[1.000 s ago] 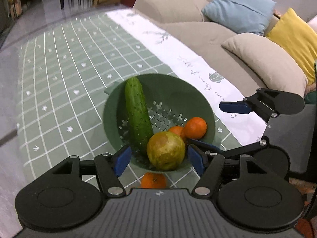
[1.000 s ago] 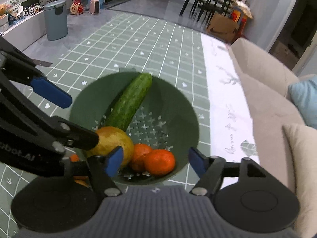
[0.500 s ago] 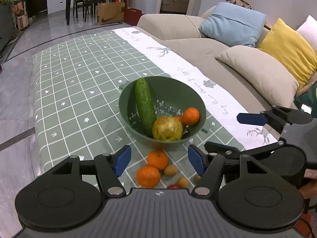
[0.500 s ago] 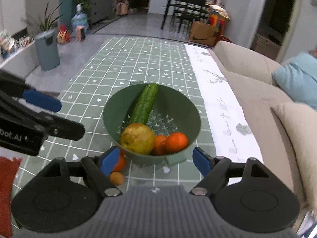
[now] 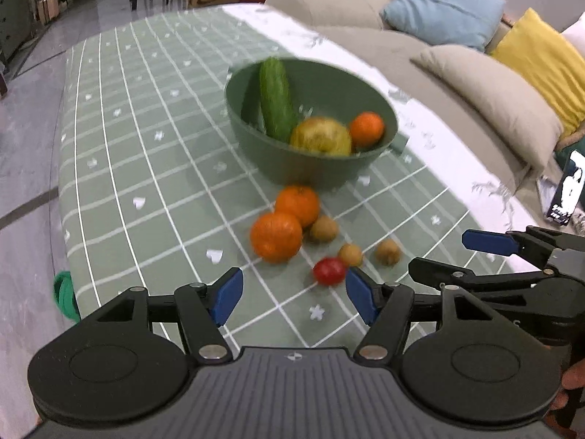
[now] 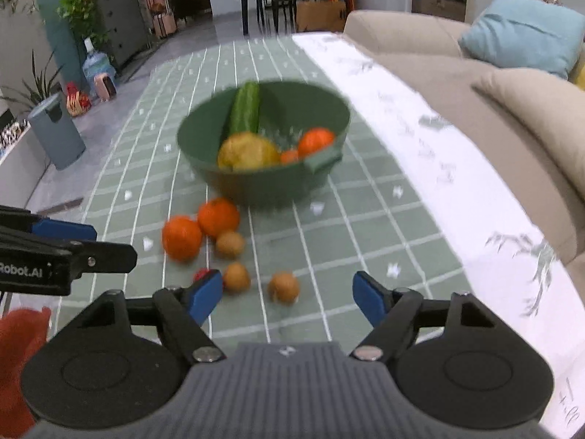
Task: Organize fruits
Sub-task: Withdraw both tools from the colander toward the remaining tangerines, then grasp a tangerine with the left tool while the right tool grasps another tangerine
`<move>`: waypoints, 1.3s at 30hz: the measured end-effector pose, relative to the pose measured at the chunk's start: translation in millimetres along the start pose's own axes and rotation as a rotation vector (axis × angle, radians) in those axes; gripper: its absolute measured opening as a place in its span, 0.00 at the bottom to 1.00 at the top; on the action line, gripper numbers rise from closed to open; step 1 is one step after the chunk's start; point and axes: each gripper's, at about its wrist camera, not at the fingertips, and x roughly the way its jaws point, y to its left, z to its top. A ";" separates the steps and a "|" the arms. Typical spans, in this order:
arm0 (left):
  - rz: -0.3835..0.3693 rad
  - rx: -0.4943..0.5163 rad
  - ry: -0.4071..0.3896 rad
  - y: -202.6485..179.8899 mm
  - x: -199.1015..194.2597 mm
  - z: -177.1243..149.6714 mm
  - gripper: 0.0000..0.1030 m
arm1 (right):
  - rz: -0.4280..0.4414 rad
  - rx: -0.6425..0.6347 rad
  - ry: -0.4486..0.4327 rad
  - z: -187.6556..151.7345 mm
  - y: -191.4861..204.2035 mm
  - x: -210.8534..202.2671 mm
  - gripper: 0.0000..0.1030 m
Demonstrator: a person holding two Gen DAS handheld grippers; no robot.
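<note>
Both hand-held grippers, left (image 5: 294, 294) and right (image 6: 288, 298), jaws apart, empty. Round green perforated bowl (image 5: 256, 146) on checked desk cloth (image 5: 153, 168) holds smooth cucumber (image 5: 276, 98); 2 glossy oranges (image 5: 276, 236) lie just beside it.
</note>
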 end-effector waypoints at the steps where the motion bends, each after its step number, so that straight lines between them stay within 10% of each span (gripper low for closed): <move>1: 0.006 -0.009 0.005 1.2 2.4 -2.7 0.74 | 0.005 -0.004 0.006 -2.6 1.1 1.0 0.66; 10: 0.017 -0.061 -0.008 7.0 20.6 0.1 0.74 | 0.063 -0.019 0.015 6.3 8.3 17.4 0.49; 26: 0.025 -0.095 0.044 12.3 68.2 22.1 0.74 | 0.055 0.007 0.015 18.8 0.2 43.9 0.47; 31: 0.024 -0.078 0.058 12.4 74.6 22.3 0.51 | 0.069 -0.001 0.010 21.1 0.7 49.2 0.47; 39: 0.021 -0.126 0.045 30.6 62.7 23.7 0.48 | 0.116 -0.031 -0.005 33.1 15.8 58.1 0.47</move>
